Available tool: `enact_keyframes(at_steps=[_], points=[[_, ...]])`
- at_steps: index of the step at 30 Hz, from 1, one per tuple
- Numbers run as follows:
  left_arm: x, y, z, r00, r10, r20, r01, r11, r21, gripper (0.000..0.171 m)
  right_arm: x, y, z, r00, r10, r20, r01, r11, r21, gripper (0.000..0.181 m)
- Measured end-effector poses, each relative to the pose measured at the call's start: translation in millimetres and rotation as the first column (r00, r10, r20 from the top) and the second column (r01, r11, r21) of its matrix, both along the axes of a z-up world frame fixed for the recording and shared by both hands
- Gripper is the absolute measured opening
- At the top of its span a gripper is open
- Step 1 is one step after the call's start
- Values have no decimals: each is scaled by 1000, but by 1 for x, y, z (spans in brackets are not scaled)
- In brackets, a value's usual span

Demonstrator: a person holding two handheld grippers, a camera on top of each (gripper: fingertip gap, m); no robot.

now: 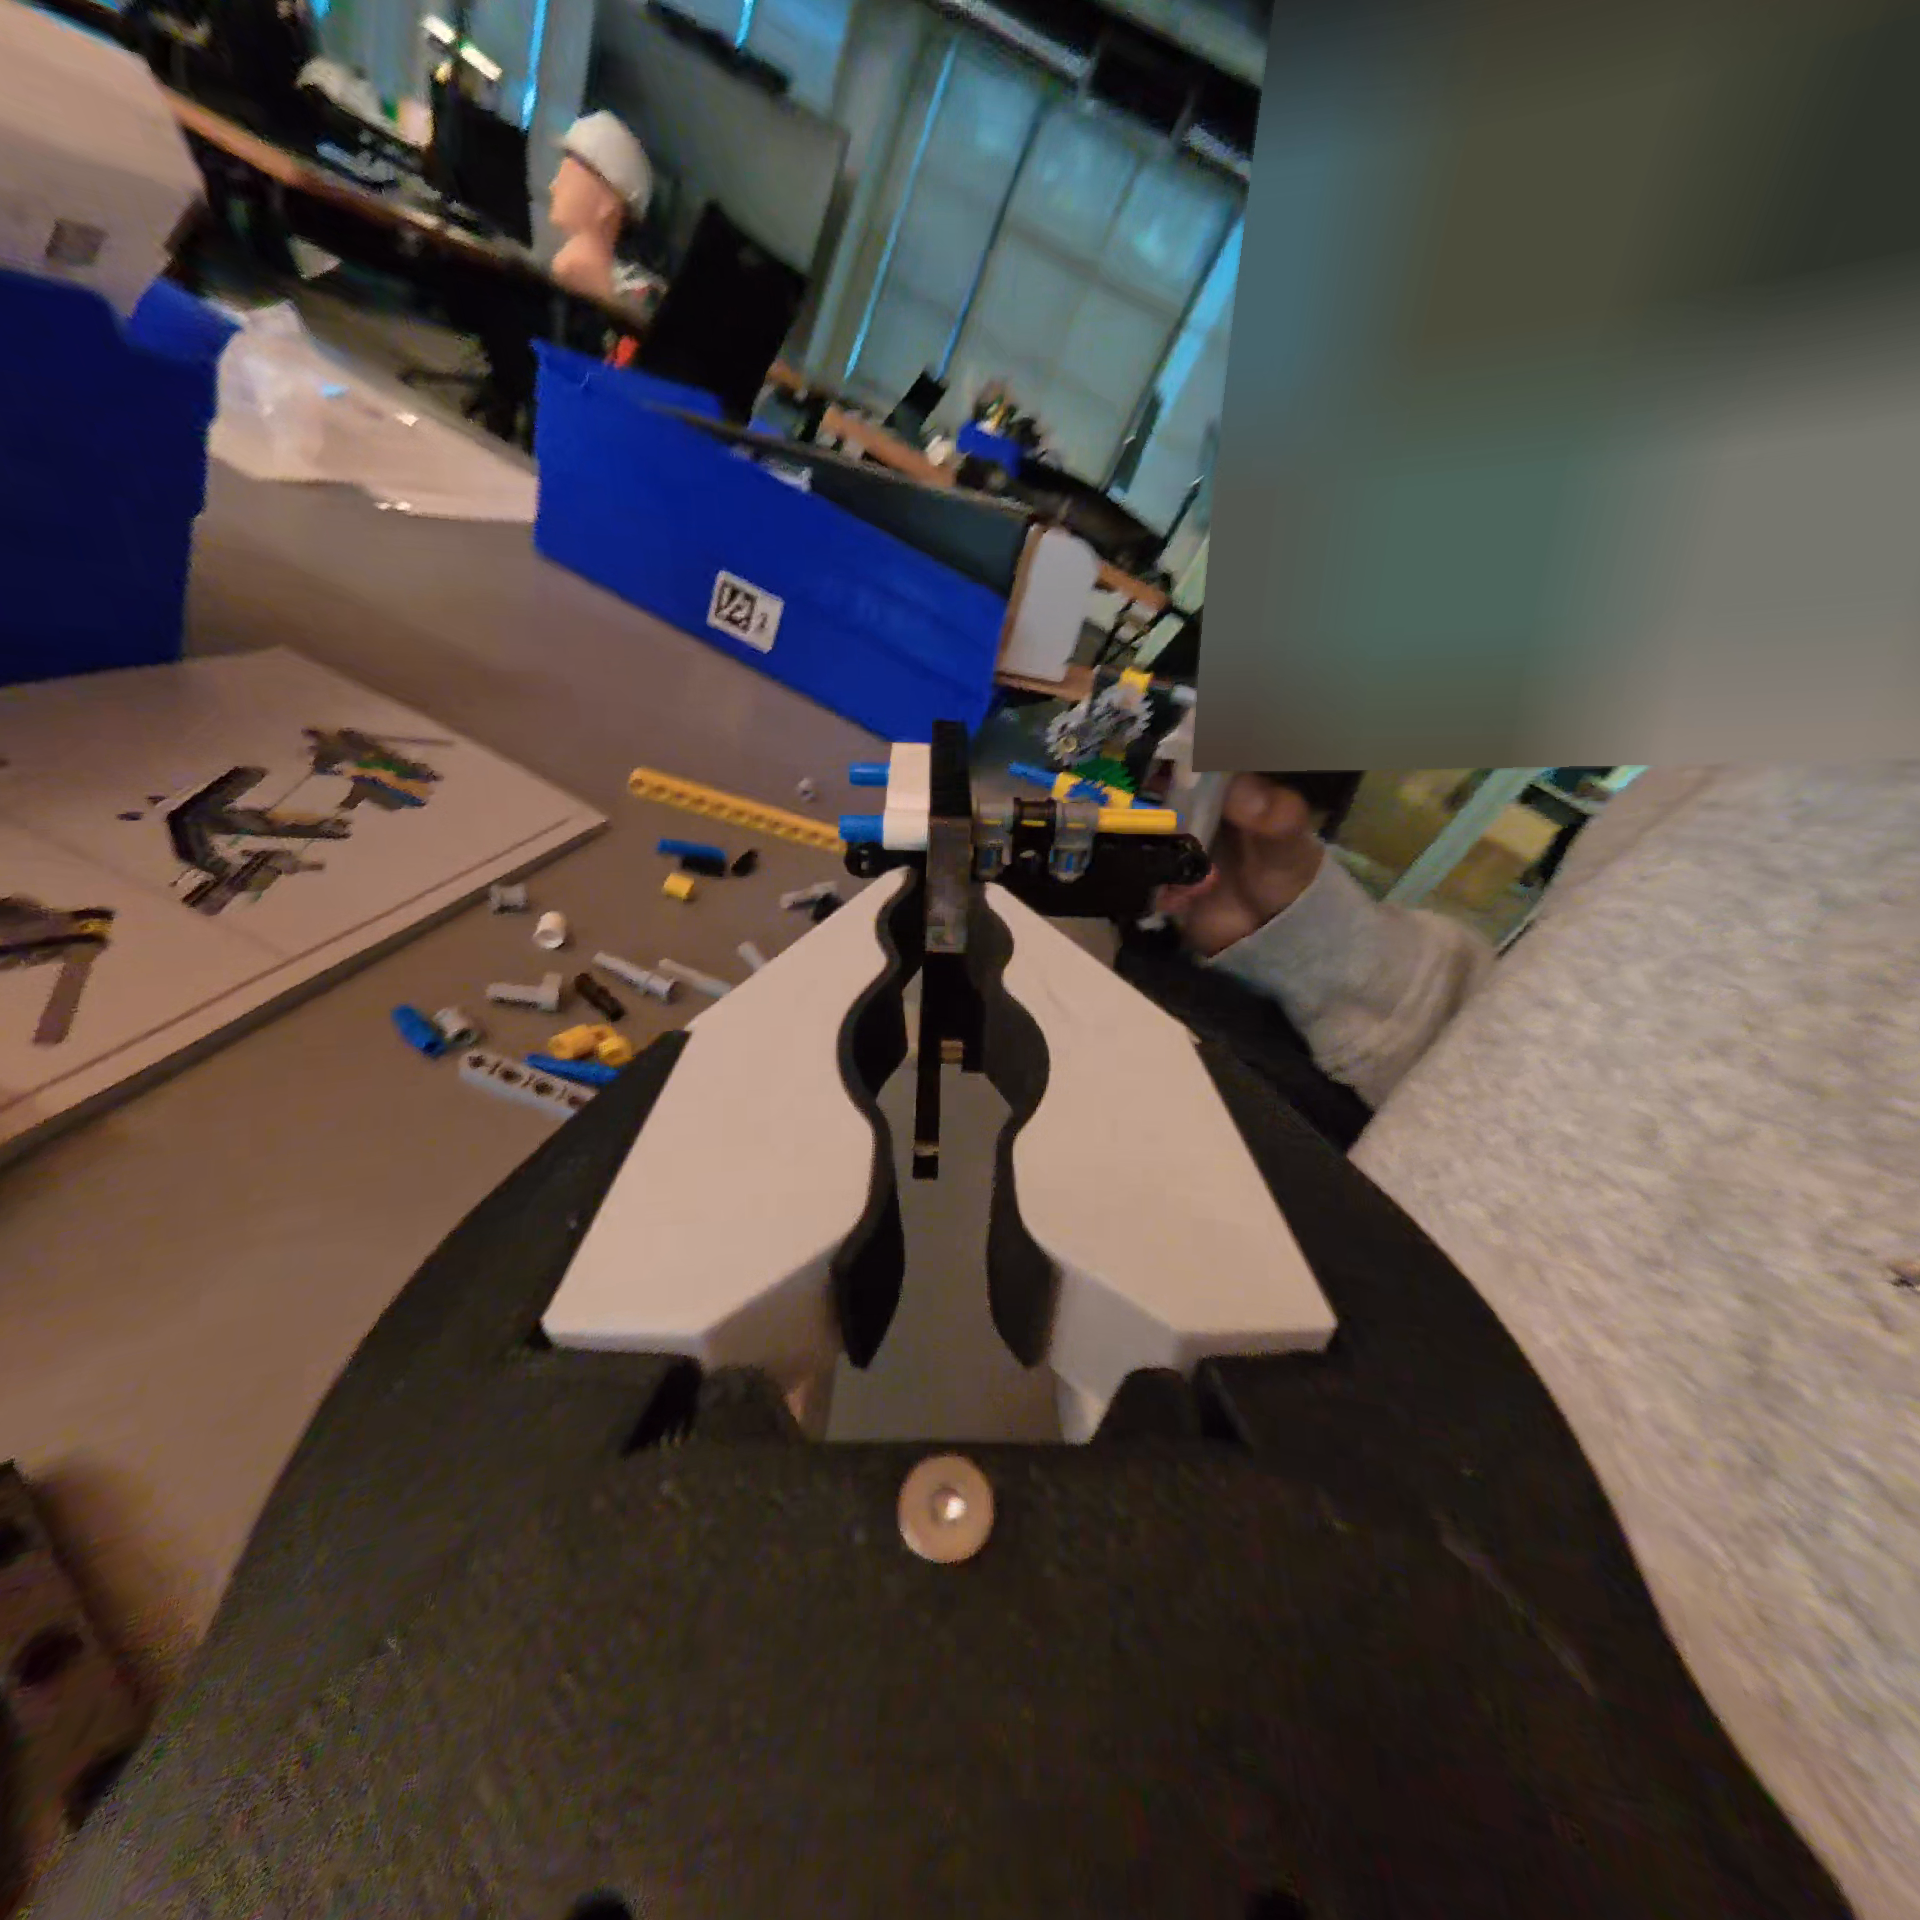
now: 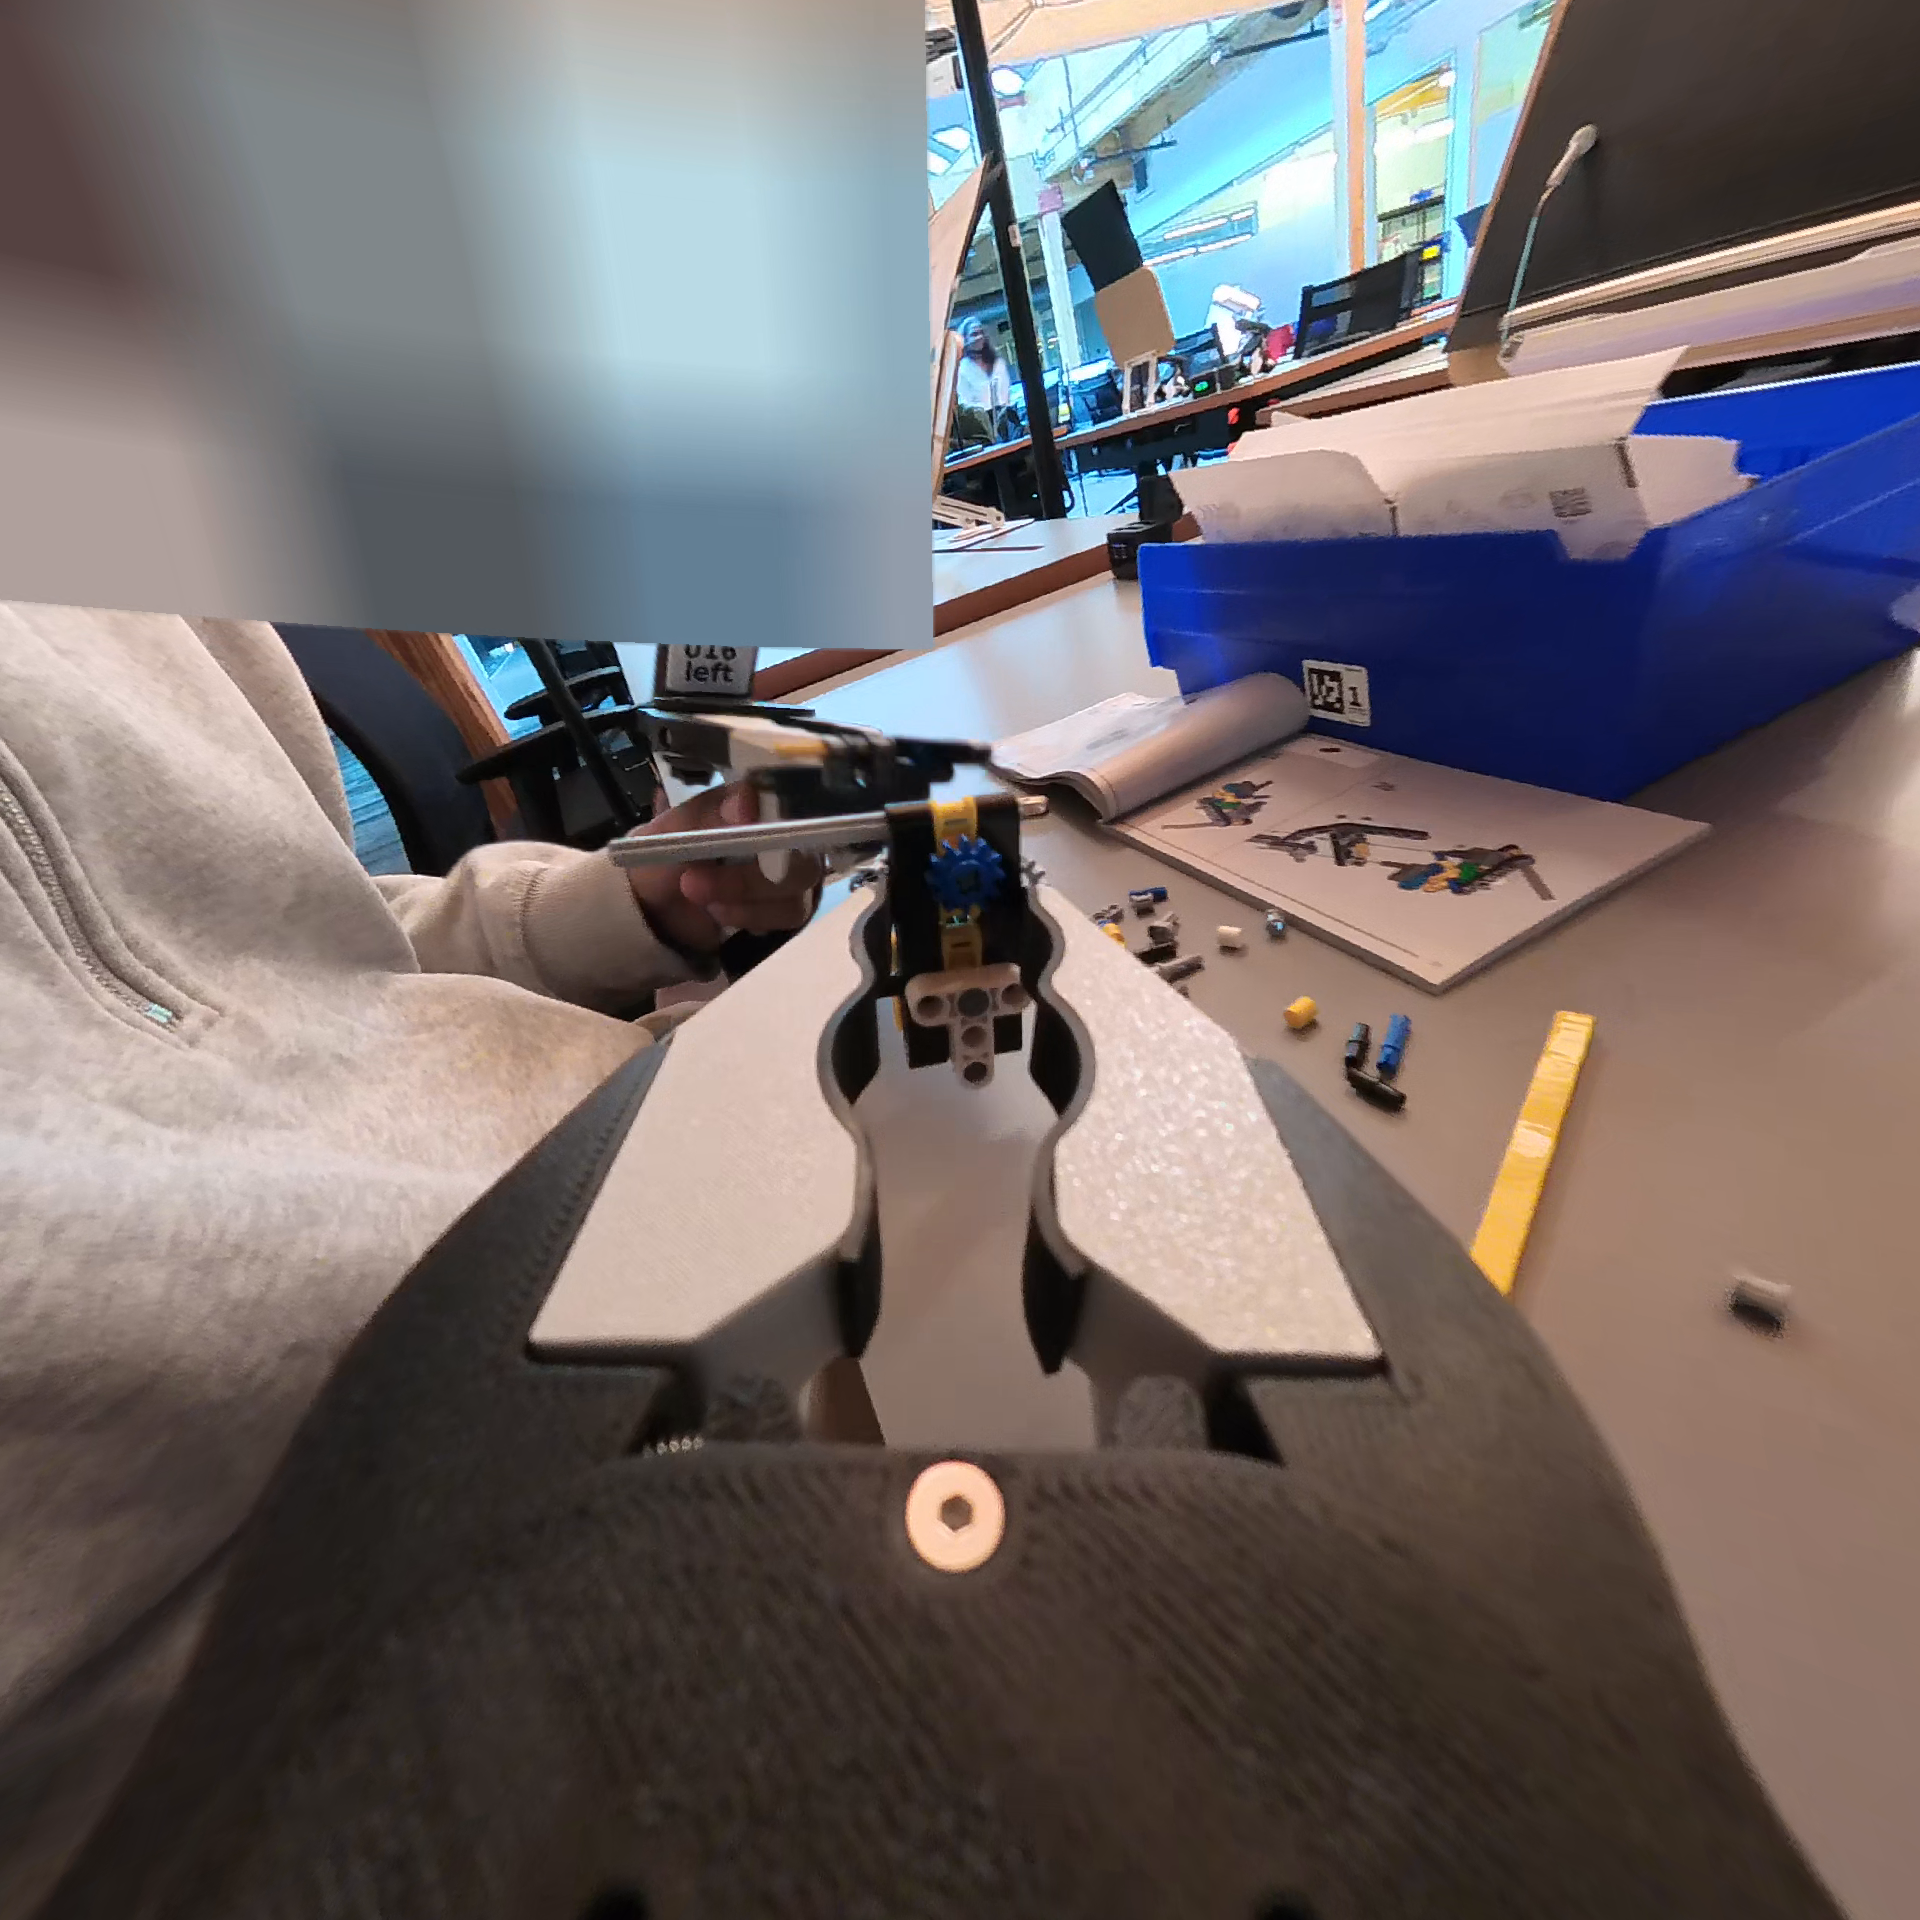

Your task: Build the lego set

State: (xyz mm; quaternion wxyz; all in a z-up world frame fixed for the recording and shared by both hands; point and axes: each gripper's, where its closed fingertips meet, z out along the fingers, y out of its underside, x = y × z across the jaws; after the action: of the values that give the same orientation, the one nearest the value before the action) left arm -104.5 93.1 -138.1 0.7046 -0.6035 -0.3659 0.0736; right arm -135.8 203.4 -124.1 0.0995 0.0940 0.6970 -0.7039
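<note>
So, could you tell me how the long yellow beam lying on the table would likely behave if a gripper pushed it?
The yellow beam looks like stiff plastic, so it probably slides rather than bends. It lies flat on the smooth table, so tipping or rolling seems unlikely. Pushed off-centre, it may pivot.

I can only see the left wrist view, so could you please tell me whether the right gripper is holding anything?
Observer: Yes, the right gripper is shut on a small black build, which it holds upright.
Operator: Thank you. Is anything mounted on the side facing that camera?
Observer: A blue gear sits on a yellow strip on that side.
Operator: And what is below the gear?
Observer: A light grey T-shaped piece hangs at the bottom of the build, between the fingers.
</note>
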Motion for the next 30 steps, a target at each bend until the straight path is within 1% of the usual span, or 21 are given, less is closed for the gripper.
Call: enact_keyframes(at_steps=[4, 7, 16, 30], points=[[4, -4, 7, 999, -28, -21, 29, 997, 67, 4, 4, -3, 1, 1000, 16, 1, -16, 1000, -4, 23], [5, -5, 8, 999, -37, -23, 39, 995, 88, 4, 6, -5, 2, 1000, 27, 3, -27, 1000, -9, 23], [7, 0, 8, 997, -71, -26, 73, 994, 85, 4, 13, -8, 7, 998, 61, 17, -60, 997, -44, 23], [8, 5, 4, 996, -89, -16, 90, 995, 48, 4, 21, -11, 11, 995, 94, 25, -92, 993, -68, 23]])
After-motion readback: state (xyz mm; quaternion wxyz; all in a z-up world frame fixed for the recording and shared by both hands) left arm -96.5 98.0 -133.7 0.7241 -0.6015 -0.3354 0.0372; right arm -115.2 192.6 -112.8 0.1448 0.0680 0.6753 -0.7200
